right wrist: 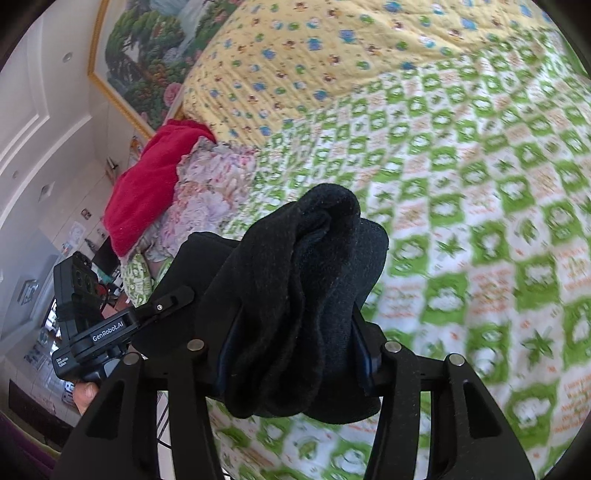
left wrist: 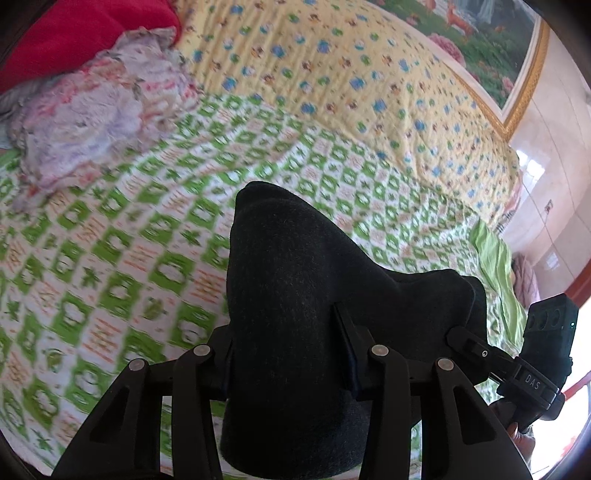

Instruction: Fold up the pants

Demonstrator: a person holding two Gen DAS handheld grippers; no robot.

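The dark charcoal fleece pants (left wrist: 295,295) hang bunched between both grippers, lifted above the bed. My left gripper (left wrist: 291,354) is shut on one part of the fabric, which drapes over and hides its fingertips. My right gripper (right wrist: 295,354) is shut on another bunch of the same pants (right wrist: 306,280), folded thickly over its jaws. The right gripper also shows at the right edge of the left wrist view (left wrist: 480,350), and the left gripper at the left of the right wrist view (right wrist: 162,302), close beside each other.
A green-and-white patterned bedspread (left wrist: 129,240) covers the bed below. A yellow flowered quilt (left wrist: 351,74) lies beyond it. A crumpled pink floral cloth (left wrist: 92,122) and a red blanket (left wrist: 74,33) lie at one side. A framed landscape painting (right wrist: 147,55) hangs on the wall.
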